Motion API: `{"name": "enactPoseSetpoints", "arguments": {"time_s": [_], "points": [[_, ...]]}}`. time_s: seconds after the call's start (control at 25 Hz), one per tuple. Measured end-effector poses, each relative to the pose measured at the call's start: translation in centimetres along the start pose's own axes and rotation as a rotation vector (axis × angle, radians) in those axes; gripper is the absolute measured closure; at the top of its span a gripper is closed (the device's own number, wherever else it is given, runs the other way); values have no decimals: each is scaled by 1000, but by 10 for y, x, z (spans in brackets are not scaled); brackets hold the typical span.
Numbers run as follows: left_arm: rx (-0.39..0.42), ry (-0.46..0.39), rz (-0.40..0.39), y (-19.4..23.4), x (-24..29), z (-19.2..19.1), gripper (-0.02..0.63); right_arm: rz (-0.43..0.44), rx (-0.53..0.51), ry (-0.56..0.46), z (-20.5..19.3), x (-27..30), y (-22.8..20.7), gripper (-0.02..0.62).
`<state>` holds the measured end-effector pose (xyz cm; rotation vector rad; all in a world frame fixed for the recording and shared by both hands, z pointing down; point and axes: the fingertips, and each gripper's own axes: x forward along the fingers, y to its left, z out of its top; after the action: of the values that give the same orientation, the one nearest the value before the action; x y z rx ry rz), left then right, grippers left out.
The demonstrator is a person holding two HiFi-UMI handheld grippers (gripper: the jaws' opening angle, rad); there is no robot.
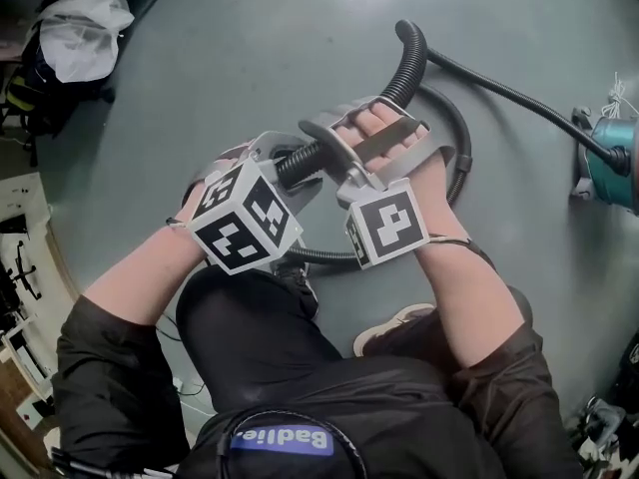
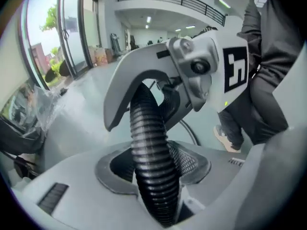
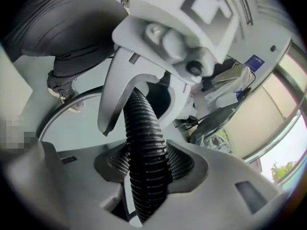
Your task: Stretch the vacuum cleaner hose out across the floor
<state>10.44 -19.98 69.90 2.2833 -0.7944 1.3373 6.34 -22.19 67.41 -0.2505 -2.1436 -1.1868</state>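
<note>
Smooth grey-green floor spreads under the person. The black ribbed hose is lifted off it in front of the knees, and the rest curls in a loop past the feet toward the teal vacuum cleaner at the right edge. The left gripper and right gripper sit just beside each other, each with its jaws narrowed onto the ribs. To stretch it well, I would hold firm, draw the hose low and away from the cleaner, and let the loop unwind without kinking or dragging the machine. The floor looks slick enough for the hose to slide. A white plastic bag and clutter lie at the left, and tall windows line the hall.
</note>
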Motion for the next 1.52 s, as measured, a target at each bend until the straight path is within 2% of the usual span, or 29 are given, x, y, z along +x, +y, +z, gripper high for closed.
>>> {"name": "enactPoseSetpoints", "arguments": {"time_s": [0.04, 0.12, 0.24, 0.4, 0.44, 0.52, 0.6, 0.76, 0.88, 0.96, 1.08, 1.28, 1.4, 1.52], "points": [[0, -5, 47, 7, 1, -9, 414, -31, 26, 3, -3, -2, -12, 410], [-45, -9, 130, 24, 6, -36, 326, -95, 88, 19, -14, -10, -40, 416], [-177, -39, 235, 49, 14, -80, 310, -164, 184, 42, -33, -22, -74, 416], [-341, -21, 240, 58, 49, -145, 295, -265, 306, 55, -57, -46, -112, 416], [-381, -37, 252, 62, 53, -156, 298, -273, 310, 53, -58, -49, -116, 416], [-461, -75, 282, 75, 53, -169, 429, -255, 291, 53, -59, -47, -110, 416], [-479, -68, 316, 87, 45, -182, 464, -198, 273, 56, -64, -36, -88, 405], [-326, 91, 406, 99, 16, -236, 466, -45, 291, -2, -60, -7, -35, 334], [-230, 233, 486, 110, -15, -281, 468, 0, 333, -78, -45, 5, -16, 301], [-216, 321, 526, 119, -38, -314, 468, -4, 391, -130, -39, 6, -16, 293], [-277, 450, 557, 134, -81, -378, 467, -31, 524, -149, -53, 4, -23, 269], [-538, 644, 598, 142, -154, -484, 466, 18, 639, -28, -105, 14, 14, 270], [-595, 756, 634, 141, -176, -513, 469, 49, 682, 10, -126, 20, 41, 270], [-579, 769, 637, 141, -168, -509, 471, 68, 711, -3, -134, 28, 59, 270]]}}
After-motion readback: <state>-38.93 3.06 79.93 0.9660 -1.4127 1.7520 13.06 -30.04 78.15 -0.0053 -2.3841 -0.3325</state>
